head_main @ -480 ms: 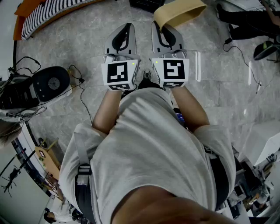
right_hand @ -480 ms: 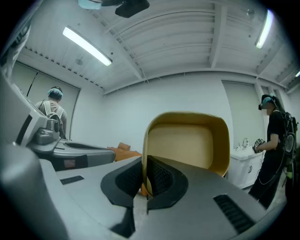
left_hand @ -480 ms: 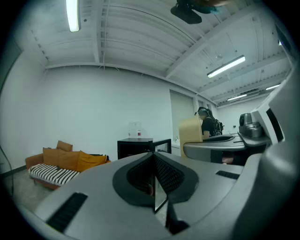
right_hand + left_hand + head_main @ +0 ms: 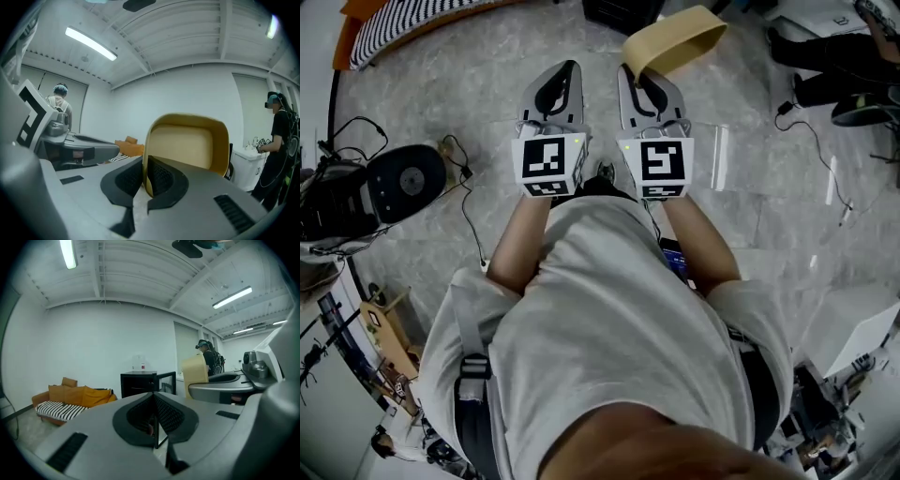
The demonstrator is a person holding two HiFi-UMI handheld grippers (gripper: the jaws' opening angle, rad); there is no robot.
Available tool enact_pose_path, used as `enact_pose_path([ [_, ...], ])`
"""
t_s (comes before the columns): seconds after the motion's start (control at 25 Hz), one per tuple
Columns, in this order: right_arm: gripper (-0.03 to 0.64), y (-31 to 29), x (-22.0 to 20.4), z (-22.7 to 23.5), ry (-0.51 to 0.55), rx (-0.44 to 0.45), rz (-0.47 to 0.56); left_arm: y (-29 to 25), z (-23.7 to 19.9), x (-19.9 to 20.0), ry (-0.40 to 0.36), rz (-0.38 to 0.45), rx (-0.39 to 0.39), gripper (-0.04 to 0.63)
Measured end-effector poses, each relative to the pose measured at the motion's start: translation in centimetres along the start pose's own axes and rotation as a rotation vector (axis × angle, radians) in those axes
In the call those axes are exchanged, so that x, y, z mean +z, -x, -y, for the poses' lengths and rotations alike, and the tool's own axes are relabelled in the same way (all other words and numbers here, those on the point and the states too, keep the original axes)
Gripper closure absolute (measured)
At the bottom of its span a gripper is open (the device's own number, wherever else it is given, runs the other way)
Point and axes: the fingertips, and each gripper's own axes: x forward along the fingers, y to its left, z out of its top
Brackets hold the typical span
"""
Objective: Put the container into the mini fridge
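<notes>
R tool [image 4: 146, 174] is clamped narrow on the container [image 4: 187, 145]. Its 2 pads pinch the near wall of the tan tub, 1 pad inside and 1 outside. The tub sits on edge with its open side facing back at the tool cam, and it sticks out past the tool tips. From the head view the container [image 4: 673, 42] hangs off the front of the R tool [image 4: 630, 73], up in the air over the floor [image 4: 487, 112] and touching nothing else.

L tool [image 4: 154, 397] is closed, pads together w/ nothing between them. In the head view the L tool [image 4: 565, 70] rides just beside the R one, both level and pointing fwd.

Mini fridge [image 4: 145, 383] is straight ahead of the L tool, well apart from it: a black box on the floor w/ its glass door swung open on the side nearer the R tool. There are small items on top, too small to tell.

A sofa [image 4: 70, 397] w/ orange cushions and a striped pad is ahead and to the left of the L tool, against the wall. A round black device [image 4: 408, 178] w/ cables lies on the floor, left of the L tool.

1 person in black [image 4: 279, 150] stands off to the right of the R tool by a white unit.
</notes>
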Motion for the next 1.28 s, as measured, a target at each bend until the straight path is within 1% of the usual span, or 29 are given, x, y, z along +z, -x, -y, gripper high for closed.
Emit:
enact_pose_path([
  [0.08,0.575,-0.4,-0.5,-0.1,0.008,0.011,-0.02,-0.4,-0.4,-0.3,0.005,-0.002,-0.002,0.583],
  [0.24,0.575,-0.3,-1.5,0.8,0.01,0.016,-0.043,-1.4,0.4,-1.0,0.009,-0.003,-0.012,0.583],
  [0.36,0.575,-1.5,-1.9,0.9,0.005,0.025,-0.06,-2.6,0.0,-1.3,0.016,-0.003,-0.022,0.583],
  [0.56,0.576,-6.4,-2.9,-1.0,0.016,0.076,-0.107,-5.4,-4.0,-2.9,0.014,-0.019,-0.044,0.583],
  [0.64,0.576,-8.7,-3.4,-1.1,0.031,0.1,-0.139,-7.3,-6.4,-3.8,0.047,-0.032,-0.027,0.583],
  [0.72,0.576,-11.1,-2.6,-0.6,0.032,0.125,-0.158,-9.4,-8.9,-3.1,0.07,-0.044,0.0,0.583],
  [0.8,0.577,-12.8,-1.2,0.4,0.02,0.152,-0.167,-11.3,-9.9,-1.2,0.052,-0.055,0.005,0.583],
  [0.88,0.577,-13.9,-0.7,0.9,0.015,0.18,-0.183,-12.4,-9.9,0.0,0.029,-0.057,-0.015,0.583],
  [0.92,0.577,-14.5,-0.8,0.7,0.02,0.192,-0.195,-12.7,-10.2,0.0,0.027,-0.059,-0.025,0.583],
  [1.04,0.577,-17.3,-2.2,0.4,0.044,0.205,-0.227,-14.9,-11.7,-1.6,0.039,-0.079,-0.056,0.583],
  [1.16,0.577,-20.3,-3.8,1.7,0.031,0.201,-0.25,-18.6,-12.6,-3.1,0.037,-0.096,-0.082,0.583],
  [1.28,0.576,-22.9,-4.3,2.8,0.021,0.189,-0.274,-21.8,-13.8,-3.4,0.032,-0.104,-0.116,0.583],
])
